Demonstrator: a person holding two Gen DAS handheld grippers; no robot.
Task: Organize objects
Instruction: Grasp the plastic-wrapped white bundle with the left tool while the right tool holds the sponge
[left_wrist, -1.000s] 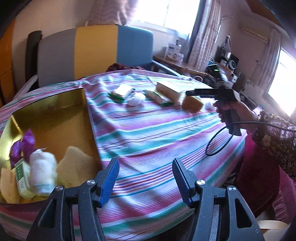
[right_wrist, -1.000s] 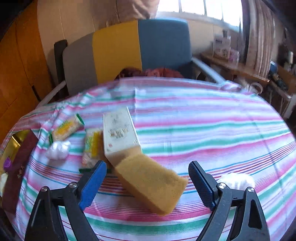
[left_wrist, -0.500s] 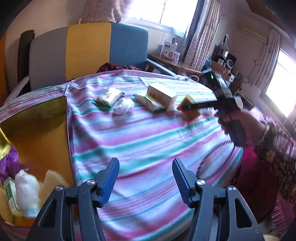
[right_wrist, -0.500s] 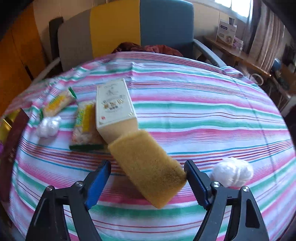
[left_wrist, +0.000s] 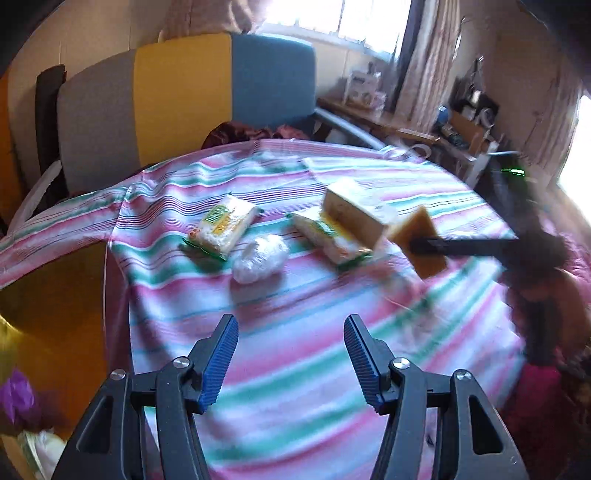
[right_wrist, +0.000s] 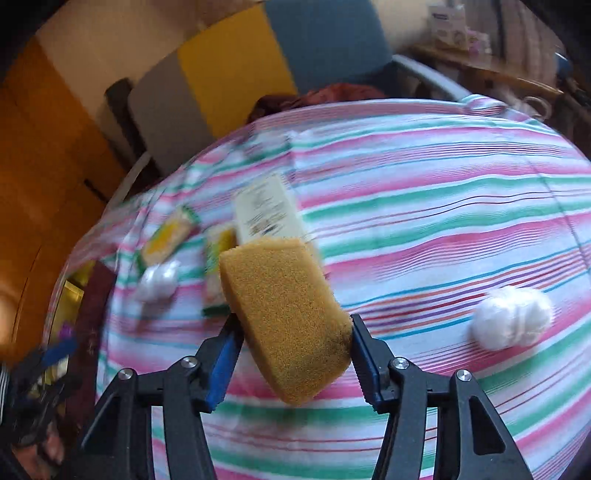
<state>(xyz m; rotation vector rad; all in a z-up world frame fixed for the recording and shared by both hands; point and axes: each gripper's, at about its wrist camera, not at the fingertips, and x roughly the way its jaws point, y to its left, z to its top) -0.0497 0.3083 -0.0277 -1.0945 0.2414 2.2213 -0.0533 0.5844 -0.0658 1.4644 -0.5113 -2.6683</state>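
Striped cloth (right_wrist: 424, 177) covers the round table where the sorting goes on; the pick-up step is in hand.

A brown sponge (right_wrist: 288, 317), porous and block-shaped, sits low in the middle of the right wrist view between the pads of the right gripper (right_wrist: 295, 354), whose jaws are closing on it and already touch both sides. Next, I think, it must be lifted and carried to the yellow box (left_wrist: 48, 295) at the left edge. Behind it lie a cream carton (right_wrist: 267, 212) and snack packets (right_wrist: 170, 236). The left gripper (left_wrist: 290, 360) hangs released, with nothing between its jaws.
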